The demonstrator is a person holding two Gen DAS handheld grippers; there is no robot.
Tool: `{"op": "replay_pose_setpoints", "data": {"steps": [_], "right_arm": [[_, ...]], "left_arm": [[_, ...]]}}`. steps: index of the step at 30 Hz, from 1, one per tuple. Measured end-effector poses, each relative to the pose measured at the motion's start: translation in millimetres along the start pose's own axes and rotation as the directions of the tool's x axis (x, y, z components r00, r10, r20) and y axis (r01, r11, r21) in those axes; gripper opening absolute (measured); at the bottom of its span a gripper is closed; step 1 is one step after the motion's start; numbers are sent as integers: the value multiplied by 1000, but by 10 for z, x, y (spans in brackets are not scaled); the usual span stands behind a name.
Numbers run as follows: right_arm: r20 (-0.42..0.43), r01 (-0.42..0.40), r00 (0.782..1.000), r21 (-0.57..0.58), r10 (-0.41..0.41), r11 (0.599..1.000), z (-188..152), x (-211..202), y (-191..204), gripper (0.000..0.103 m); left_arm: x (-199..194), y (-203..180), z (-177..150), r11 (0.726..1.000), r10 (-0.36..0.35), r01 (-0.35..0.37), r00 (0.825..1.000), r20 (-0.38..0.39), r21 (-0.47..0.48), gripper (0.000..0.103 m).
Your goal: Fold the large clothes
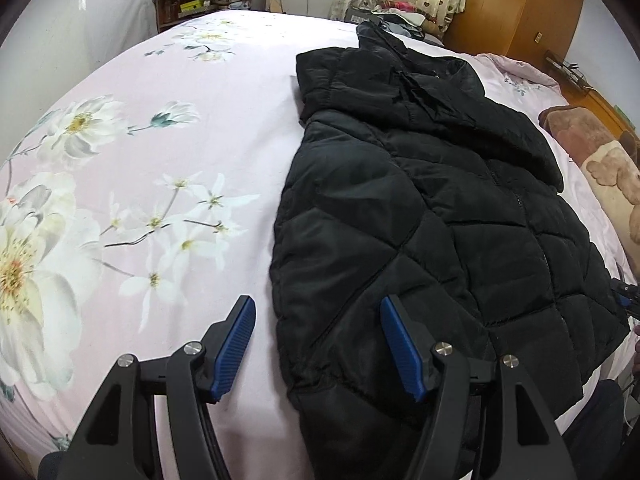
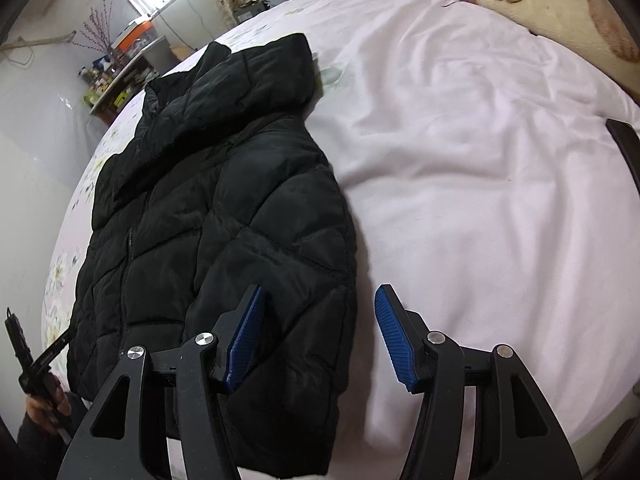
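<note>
A black quilted puffer jacket (image 1: 432,216) lies flat on the pink bed, hood away from me, both sleeves folded in over the body. My left gripper (image 1: 318,312) is open and empty, hovering over the jacket's left edge near the hem. The jacket also shows in the right wrist view (image 2: 224,216). My right gripper (image 2: 320,300) is open and empty, straddling the jacket's right edge near the hem. The left gripper (image 2: 24,356), held in a hand, shows at the lower left of the right wrist view.
The pink floral bedsheet (image 1: 160,160) spreads left of the jacket, and plain pink sheet (image 2: 480,200) to its right. A beige and brown plush blanket (image 2: 540,4) lies at the bed's far right. A cluttered shelf (image 1: 204,0) and wooden wardrobe (image 1: 520,4) stand beyond the bed.
</note>
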State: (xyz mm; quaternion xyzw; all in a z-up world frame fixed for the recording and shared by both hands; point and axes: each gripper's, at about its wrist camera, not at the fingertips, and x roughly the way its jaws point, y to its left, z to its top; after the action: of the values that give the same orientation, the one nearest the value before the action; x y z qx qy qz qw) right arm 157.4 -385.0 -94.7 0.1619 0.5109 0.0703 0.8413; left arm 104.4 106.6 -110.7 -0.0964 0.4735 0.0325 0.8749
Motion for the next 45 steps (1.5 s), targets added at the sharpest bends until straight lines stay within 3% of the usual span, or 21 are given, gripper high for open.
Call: {"op": "replay_pose_setpoints", "data": {"steps": [3, 4, 5, 7, 11, 18, 20, 24, 28, 31, 36, 45], "right_arm": [[-80, -48, 995, 49, 52, 998, -26, 196, -40, 58], [-110, -52, 992, 54, 58, 997, -45, 259, -38, 57], [-116, -46, 992, 45, 51, 998, -58, 279, -25, 38], [-102, -39, 994, 20, 40, 999, -94, 244, 48, 21], [-75, -19, 997, -30, 17, 999, -162, -1, 178, 14], [-139, 17, 990, -86, -29, 996, -548, -303, 211, 17], [-140, 23, 990, -78, -33, 997, -606, -342, 178, 27], [-80, 43, 996, -67, -49, 997, -505, -487, 145, 41], [25, 34, 999, -64, -33, 997, -199, -685, 242, 48], [83, -6, 996, -81, 12, 997, 93, -700, 448, 48], [103, -52, 992, -151, 68, 987, 575, -473, 896, 48], [145, -95, 980, -271, 138, 958, 1452, -1, 1633, 50]], "left_arm": [[153, 39, -4, 1000, -3, 2, 999, -41, -26, 63], [195, 50, -11, 999, -16, 14, 998, -53, -40, 42], [220, 48, -25, 999, -11, 8, 998, -63, -53, 33], [168, -3, -44, 999, 17, -18, 999, -51, -28, 19], [-147, -46, -105, 999, 22, -21, 1000, -14, 42, 15], [-449, 71, -453, 997, -12, 16, 999, -43, 76, 17], [-445, 133, -471, 998, -14, 16, 999, -48, 55, 25], [-540, 221, -313, 999, -31, 31, 999, -35, 12, 26], [-743, 214, -23, 1000, 1, -4, 997, 83, 28, 56], [-748, 160, 286, 999, -23, 19, 990, 137, 32, 58], [-548, -92, 921, 996, -83, 76, 979, 185, 48, 58], [-172, -564, 1850, 982, -163, 135, 962, 218, 135, 59]]}}
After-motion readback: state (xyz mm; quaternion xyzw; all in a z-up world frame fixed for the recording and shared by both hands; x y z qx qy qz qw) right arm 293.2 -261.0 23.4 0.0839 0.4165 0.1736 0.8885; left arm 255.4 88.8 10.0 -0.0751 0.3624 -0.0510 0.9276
